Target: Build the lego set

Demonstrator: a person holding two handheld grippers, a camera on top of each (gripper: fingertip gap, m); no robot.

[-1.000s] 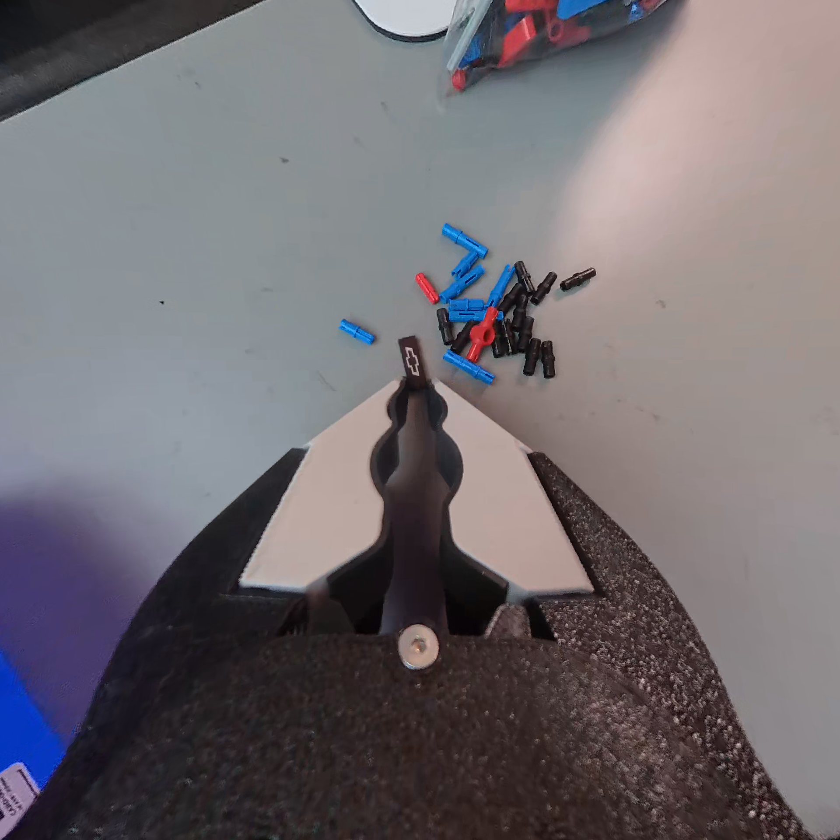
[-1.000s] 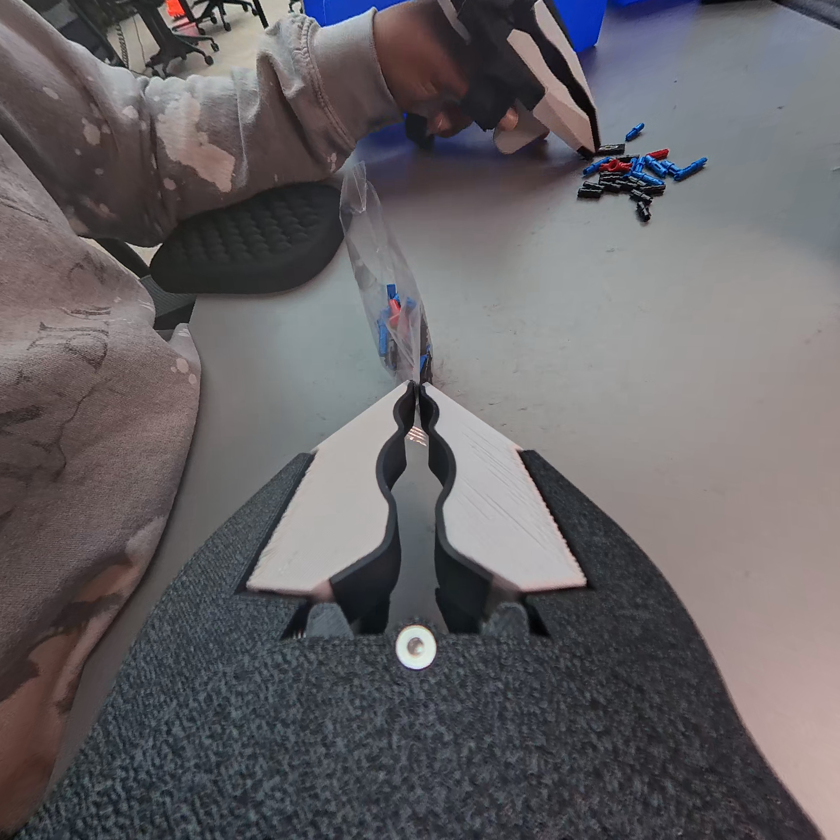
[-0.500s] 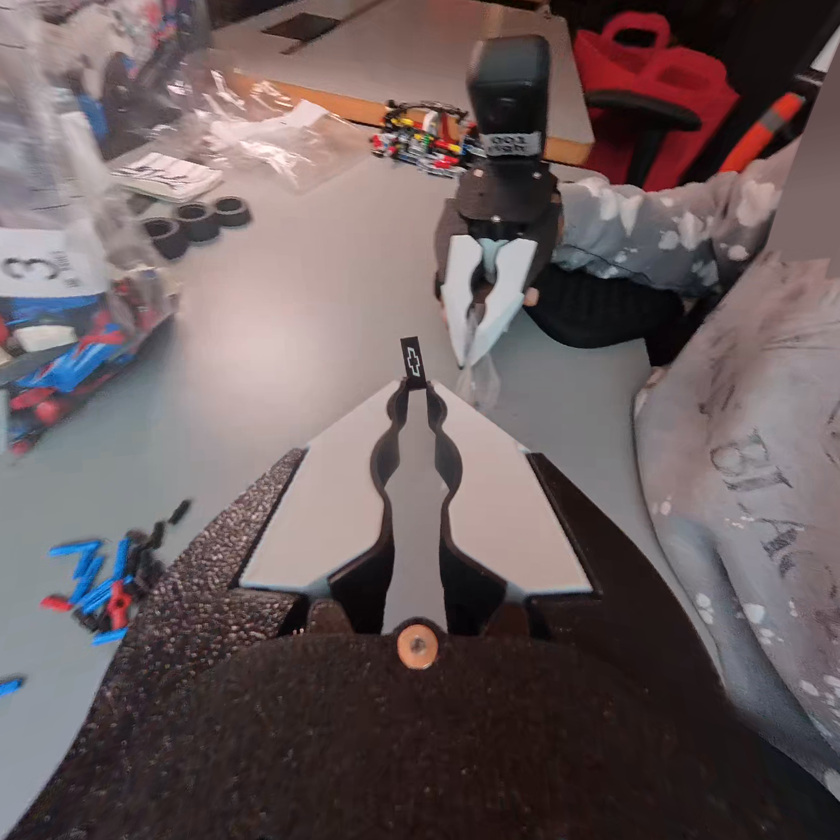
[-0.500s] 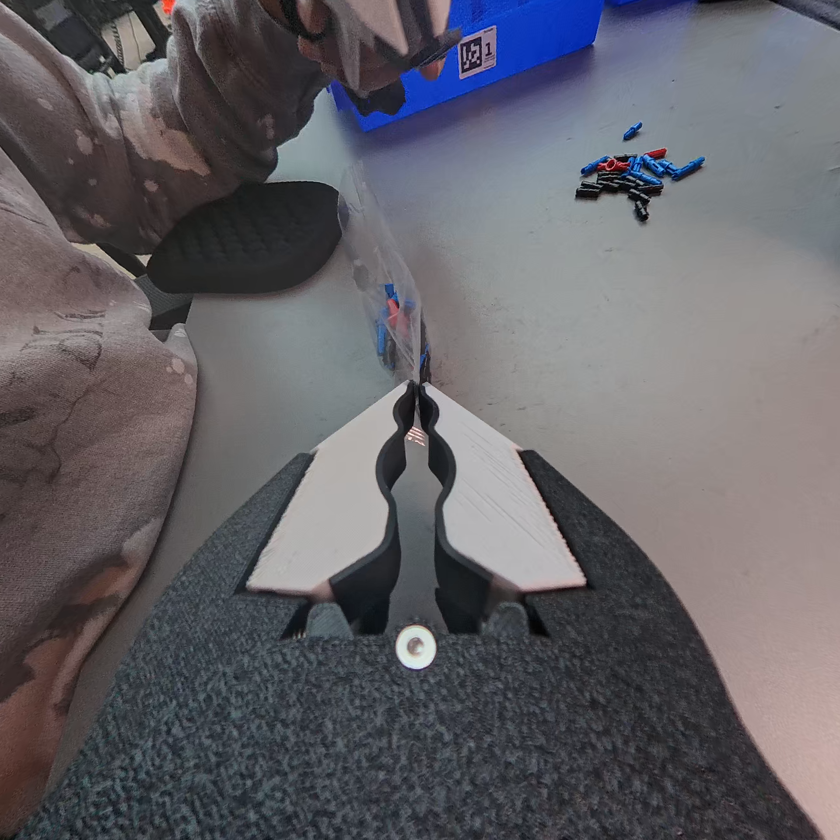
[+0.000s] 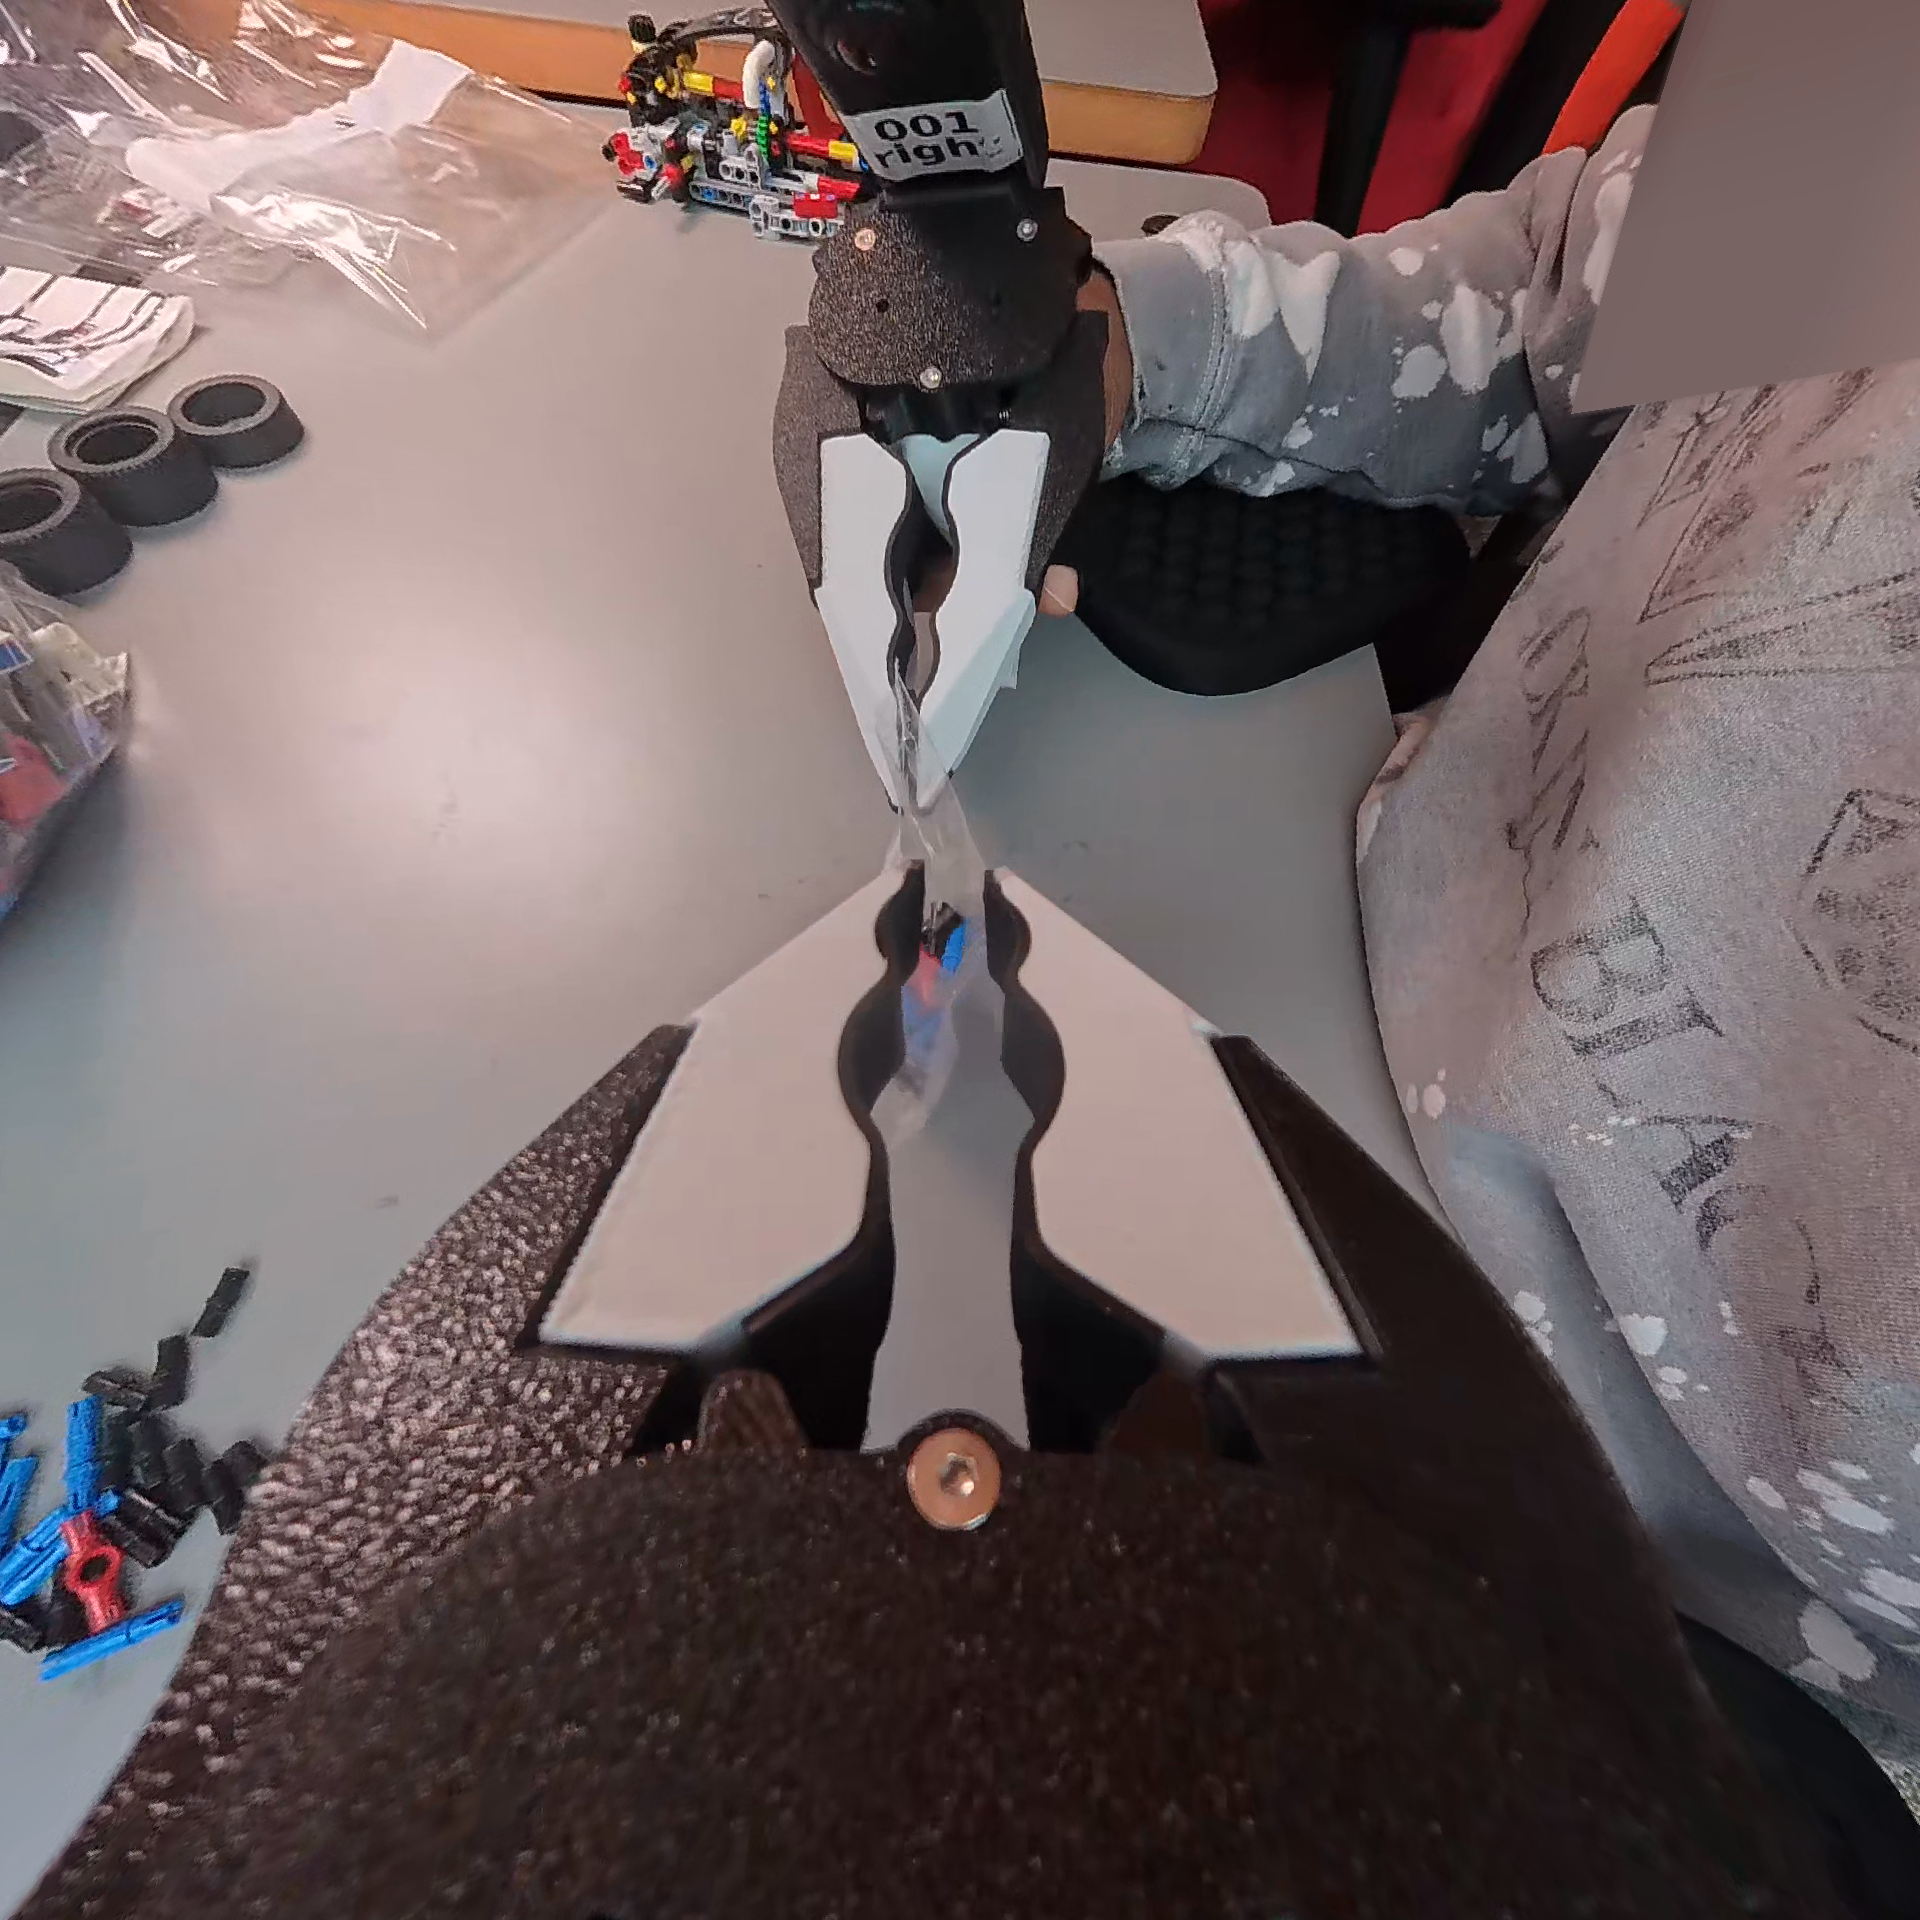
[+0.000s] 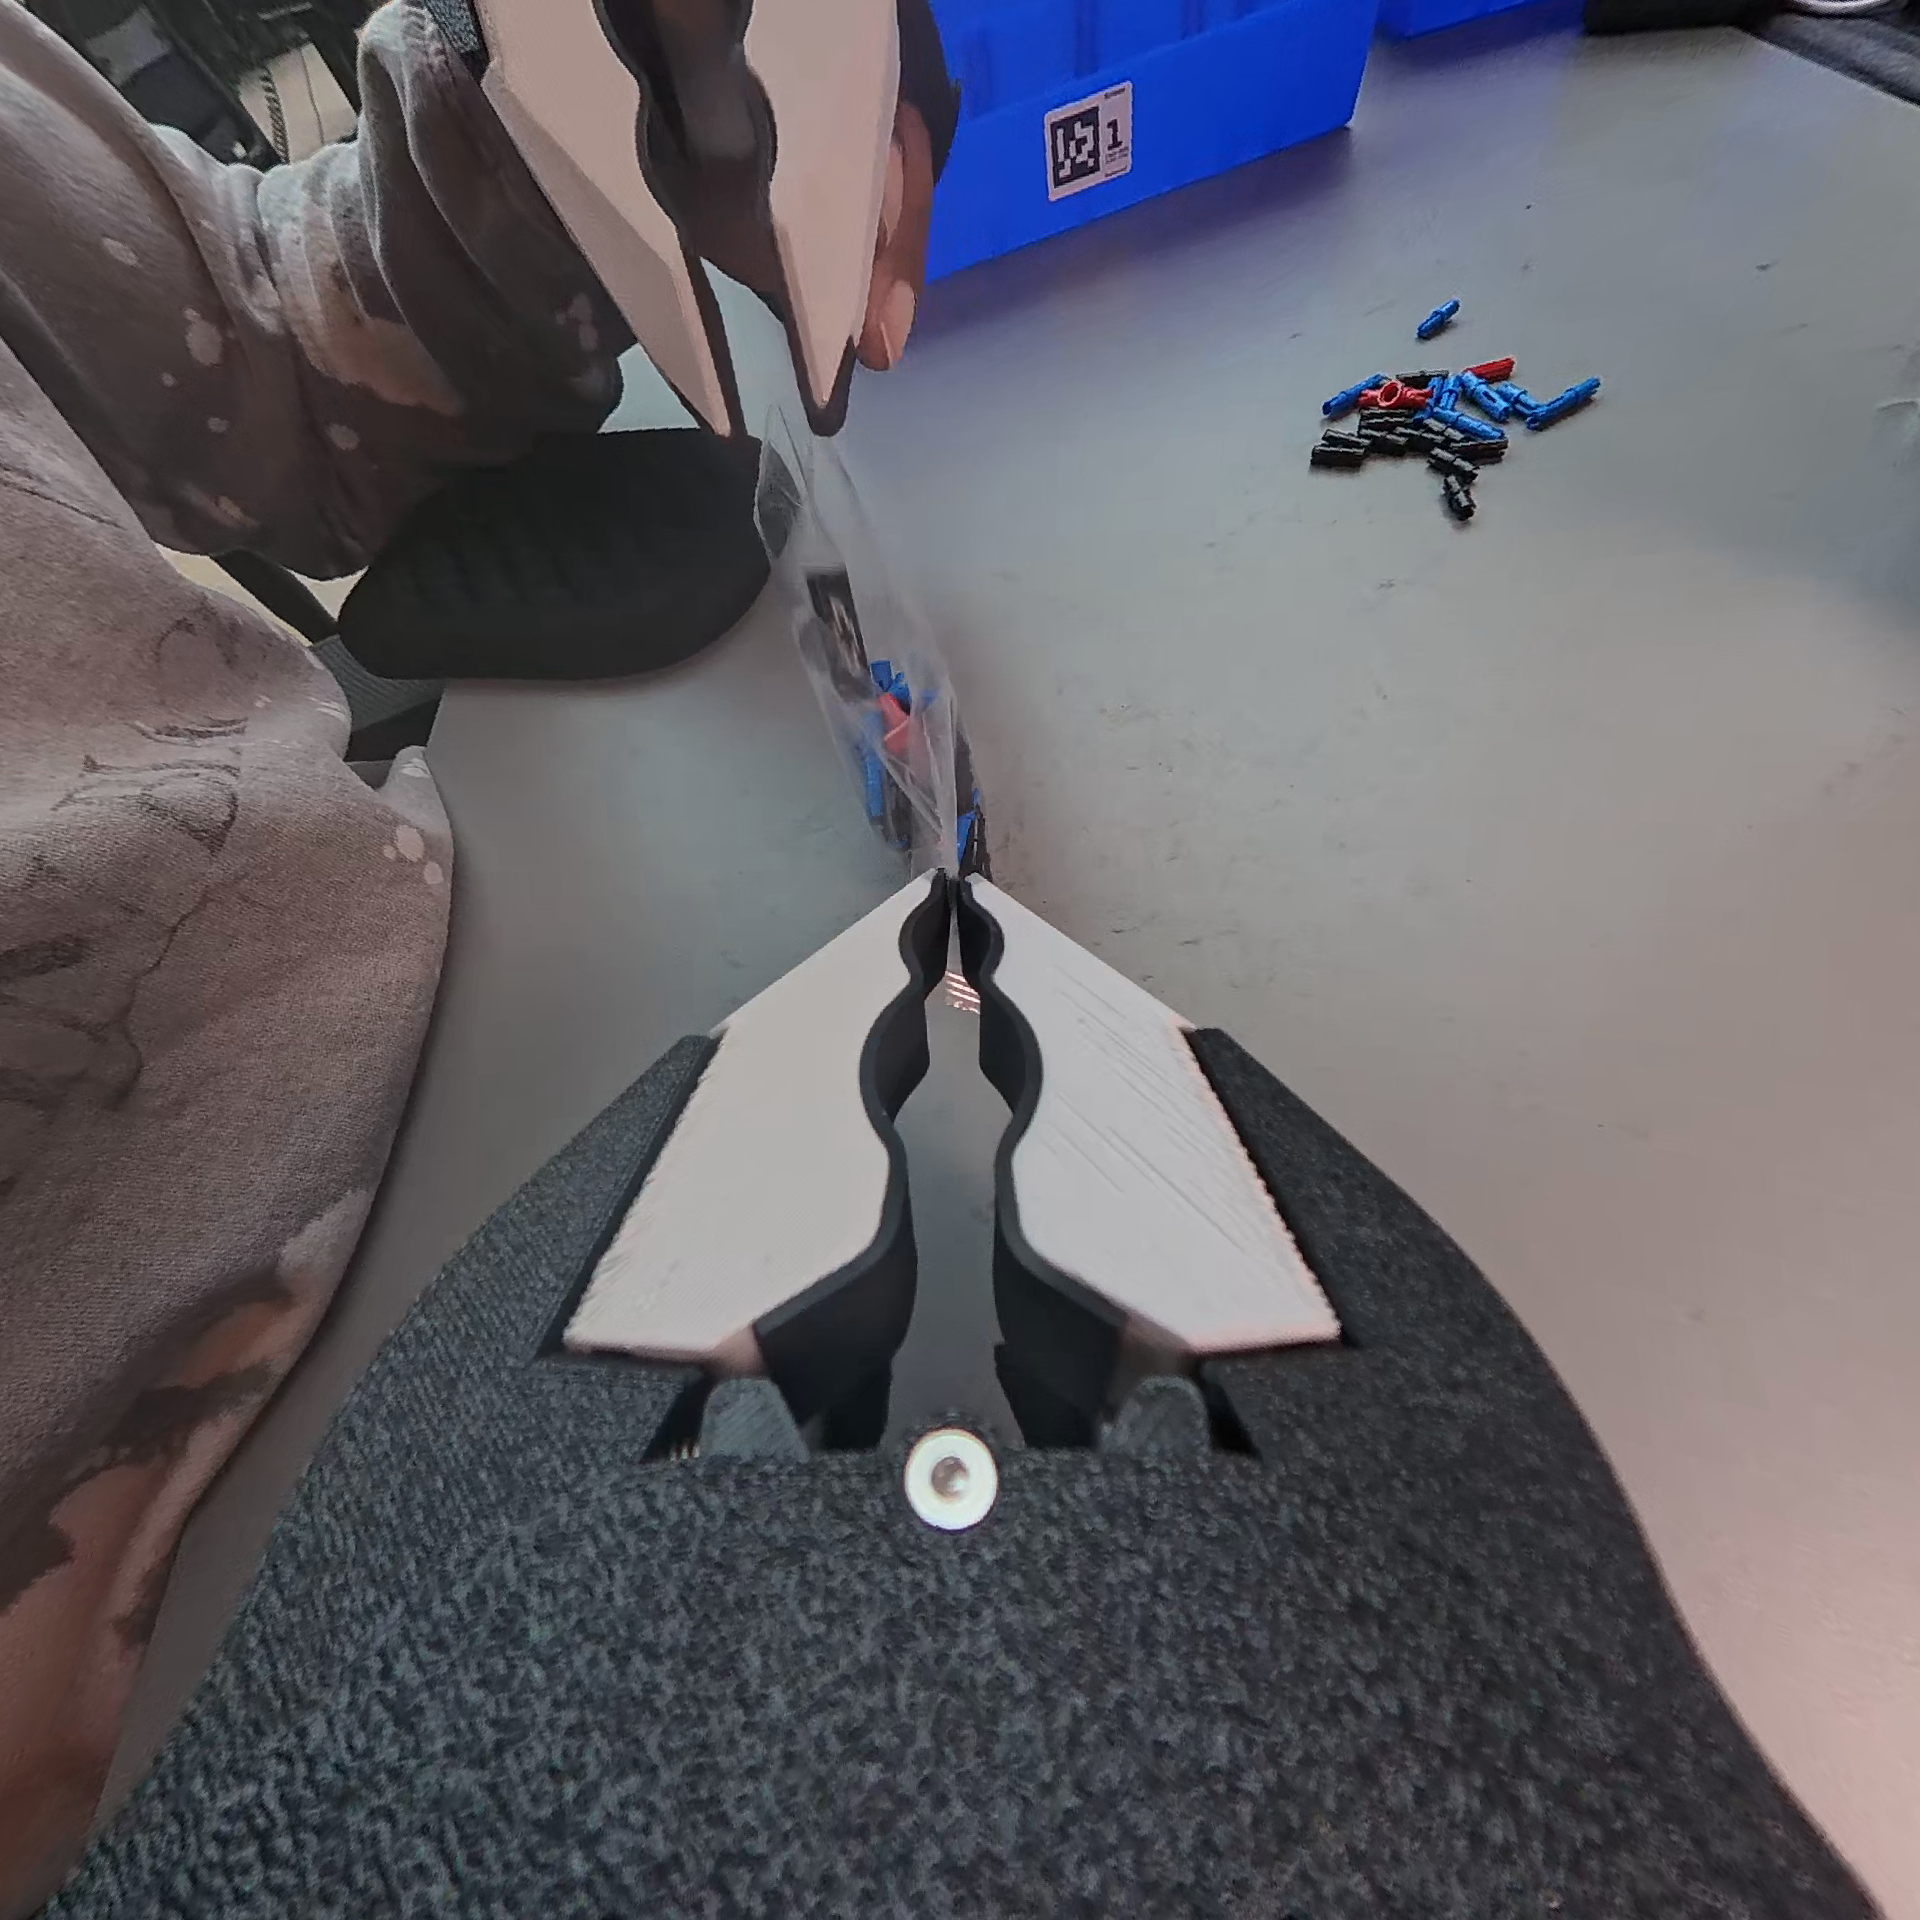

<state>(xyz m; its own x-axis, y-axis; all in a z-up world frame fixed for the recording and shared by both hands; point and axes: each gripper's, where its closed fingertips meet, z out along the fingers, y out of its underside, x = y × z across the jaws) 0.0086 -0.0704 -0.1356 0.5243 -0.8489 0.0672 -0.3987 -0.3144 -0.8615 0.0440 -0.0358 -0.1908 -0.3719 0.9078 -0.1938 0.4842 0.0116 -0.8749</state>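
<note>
My right gripper [image 6: 951, 883] is shut on the lower corner of a small clear plastic bag [image 6: 883, 727] that holds blue, red and black pins. It holds the bag up off the grey table [image 6: 1351, 831]. My left gripper [image 5: 951, 881] is open, its tips on either side of the bag's top edge [image 5: 935, 997]. It also shows in the right wrist view [image 6: 779, 421], just above the bag. A dark square piece [image 6: 834, 623] shows through the bag's upper part. The right gripper also shows in the left wrist view [image 5: 914, 769], pinching the bag.
Loose blue, black and red pins lie in a pile [image 6: 1444, 416], also in the left wrist view [image 5: 94, 1507]. A blue bin [image 6: 1195, 135] stands behind. Black tyres [image 5: 135, 457], clear bags [image 5: 291, 197], a parts bag [image 5: 52, 748] and a part-built model [image 5: 727, 145] lie farther off. The person's body [image 5: 1662, 1039] is at the right. There is about 8 cm between the tips of the two grippers.
My left gripper has swung away from the pin pile to the bag and opened around its top. The small black tile it held is no longer between its tips. The right gripper stayed.
</note>
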